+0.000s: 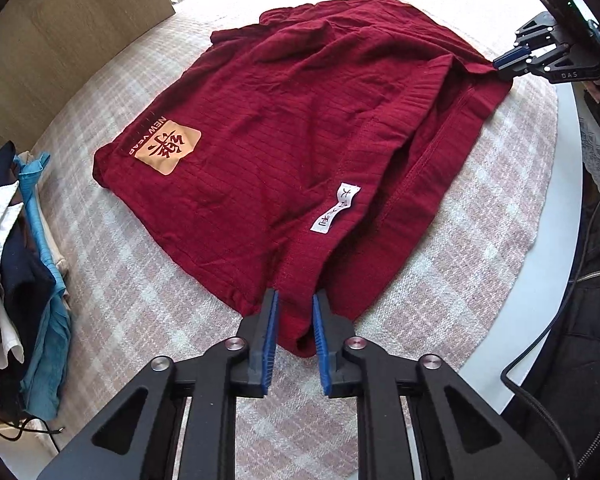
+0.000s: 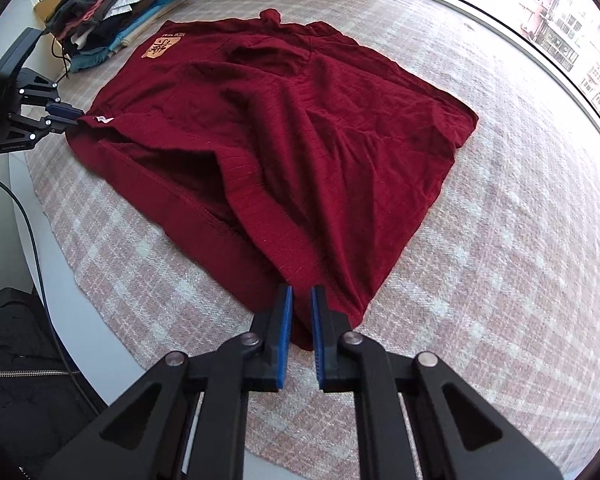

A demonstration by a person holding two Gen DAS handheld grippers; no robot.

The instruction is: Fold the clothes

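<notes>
On plaid cloth [image 1: 140, 320]: ribbed crimson garment [image 1: 284, 128]

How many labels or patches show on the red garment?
2. An orange printed patch near the far corner by the clothes pile, and a white tag near the hem, close to the left gripper. Others may be hidden in folds.

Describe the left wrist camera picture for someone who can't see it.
A dark red knit garment lies spread on a plaid cloth, its near corner pinched by the left gripper. The right gripper grips the far corner; piled clothes sit at left.
</notes>
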